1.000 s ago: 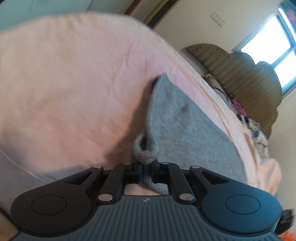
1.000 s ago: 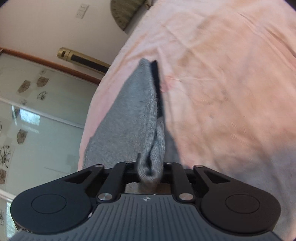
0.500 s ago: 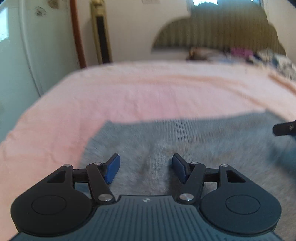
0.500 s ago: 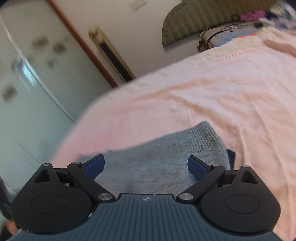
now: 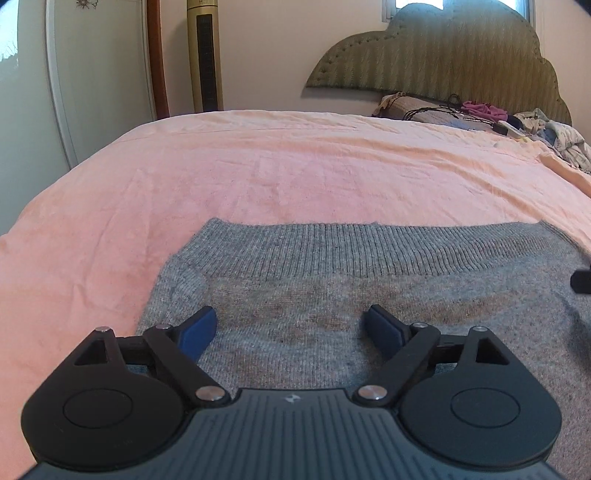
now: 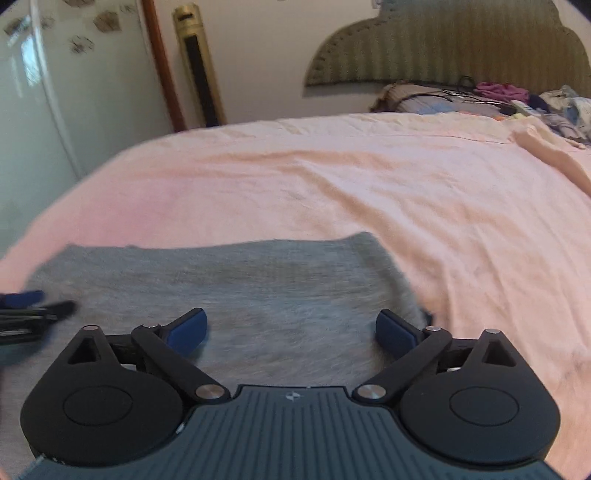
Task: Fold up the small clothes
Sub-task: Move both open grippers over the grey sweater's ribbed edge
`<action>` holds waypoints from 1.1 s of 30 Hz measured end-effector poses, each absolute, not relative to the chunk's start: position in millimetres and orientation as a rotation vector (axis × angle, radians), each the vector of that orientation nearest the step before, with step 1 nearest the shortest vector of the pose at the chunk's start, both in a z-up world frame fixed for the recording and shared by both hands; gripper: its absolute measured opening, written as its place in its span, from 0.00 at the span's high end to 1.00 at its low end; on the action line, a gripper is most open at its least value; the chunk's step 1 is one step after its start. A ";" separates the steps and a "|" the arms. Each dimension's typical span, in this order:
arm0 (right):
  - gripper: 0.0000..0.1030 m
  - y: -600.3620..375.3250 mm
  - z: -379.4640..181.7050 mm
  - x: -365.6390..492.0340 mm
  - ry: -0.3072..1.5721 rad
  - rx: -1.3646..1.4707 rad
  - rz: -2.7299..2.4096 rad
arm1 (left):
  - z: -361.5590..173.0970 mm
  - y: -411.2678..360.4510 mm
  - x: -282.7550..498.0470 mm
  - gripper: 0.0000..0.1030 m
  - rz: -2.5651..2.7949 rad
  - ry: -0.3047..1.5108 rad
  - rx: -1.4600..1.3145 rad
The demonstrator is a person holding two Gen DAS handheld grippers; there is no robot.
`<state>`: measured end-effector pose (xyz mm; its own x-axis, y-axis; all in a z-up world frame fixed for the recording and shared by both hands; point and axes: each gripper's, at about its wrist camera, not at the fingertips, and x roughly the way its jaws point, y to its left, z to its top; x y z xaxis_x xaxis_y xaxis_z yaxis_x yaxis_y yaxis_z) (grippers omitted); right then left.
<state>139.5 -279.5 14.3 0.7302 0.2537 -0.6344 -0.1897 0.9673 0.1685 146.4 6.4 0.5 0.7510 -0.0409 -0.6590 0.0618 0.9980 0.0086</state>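
Now both released: left gripper (image 5: 290, 326) and right gripper (image 6: 291, 328) fingers just spread, nothing between. Grey knit (image 5: 369, 295) flat below, long axis across frame, ribbed edge upper.

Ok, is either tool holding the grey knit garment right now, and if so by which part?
Nothing is held. The left tool and right tool have just been opening and stand wide over the grey garment, which lies flat on the pink sheet.

Daylight, even, soft — source looks like the window (image 5: 458, 4) top edge, blown out. Left wrist view sharp; right wrist view motion-blurred, worst on grey knit (image 6: 229, 288). Fisheye bending, dark corners in both.
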 end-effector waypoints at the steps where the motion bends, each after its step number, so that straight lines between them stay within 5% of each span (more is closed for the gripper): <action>1: 0.00 -274.9 11.0 140.5 0.729 0.069 0.237 | 1.7 7.2 146.6 0.13 -0.057 0.719 0.030; 17: 0.00 -278.3 -9.1 141.7 0.695 0.033 0.220 | 21.9 6.5 104.1 0.12 -0.143 0.765 -0.023; 20: 0.00 -279.2 -9.1 141.8 0.694 0.039 0.224 | 0.8 9.7 101.6 0.00 -0.146 0.711 0.014; 25: 0.00 -278.7 -8.3 141.2 0.697 0.034 0.224 | 10.3 11.5 91.7 0.01 -0.073 0.692 0.005; 33: 0.00 -287.2 19.9 77.6 0.643 0.256 0.329 | 33.1 83.7 -23.6 0.00 -0.037 0.625 -0.371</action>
